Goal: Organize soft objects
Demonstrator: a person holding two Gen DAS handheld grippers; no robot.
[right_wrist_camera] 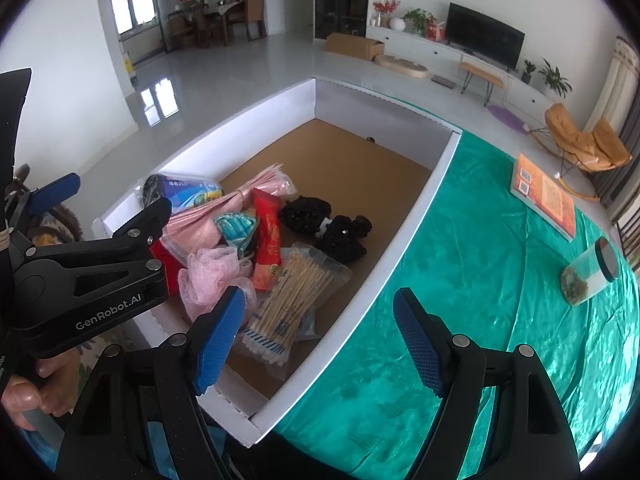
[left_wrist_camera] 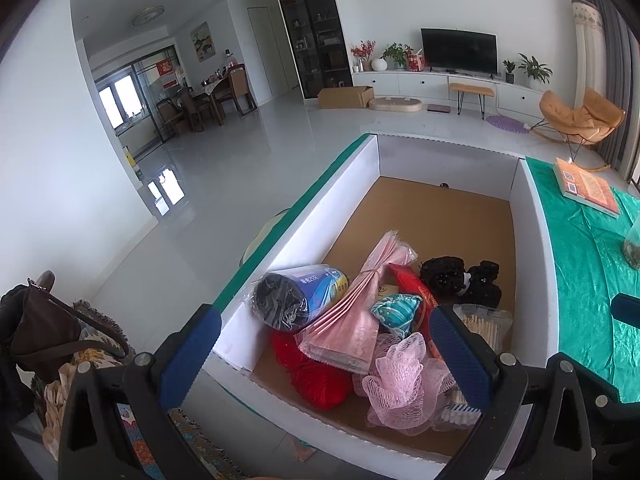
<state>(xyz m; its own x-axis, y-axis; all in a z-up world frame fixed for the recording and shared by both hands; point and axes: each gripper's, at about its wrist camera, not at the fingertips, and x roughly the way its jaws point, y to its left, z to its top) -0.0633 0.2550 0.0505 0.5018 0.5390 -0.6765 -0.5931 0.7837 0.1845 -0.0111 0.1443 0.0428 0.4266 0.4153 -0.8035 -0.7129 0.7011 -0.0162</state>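
Note:
A white cardboard box [left_wrist_camera: 344, 168] [right_wrist_camera: 424, 196] on the green-clothed table holds soft items piled at its near end: a pink mesh sponge [left_wrist_camera: 404, 384] [right_wrist_camera: 208, 276], red yarn [left_wrist_camera: 316, 376], a pink packet [left_wrist_camera: 360, 312], a teal pouch [left_wrist_camera: 396, 310] [right_wrist_camera: 236, 226], black fabric pieces [left_wrist_camera: 460, 280] [right_wrist_camera: 324, 224], a bag roll [left_wrist_camera: 300, 296] and cotton swabs [right_wrist_camera: 288, 304]. My left gripper [left_wrist_camera: 324, 356] is open and empty over the pile. My right gripper [right_wrist_camera: 320, 344] is open and empty above the box's near right wall.
An orange book [right_wrist_camera: 544, 196] and a jar lying on its side [right_wrist_camera: 592, 276] rest on the green cloth [right_wrist_camera: 480, 280] to the right of the box. The box's far half shows bare brown cardboard [right_wrist_camera: 336, 152]. Cushions and a bag [left_wrist_camera: 60, 332] lie left.

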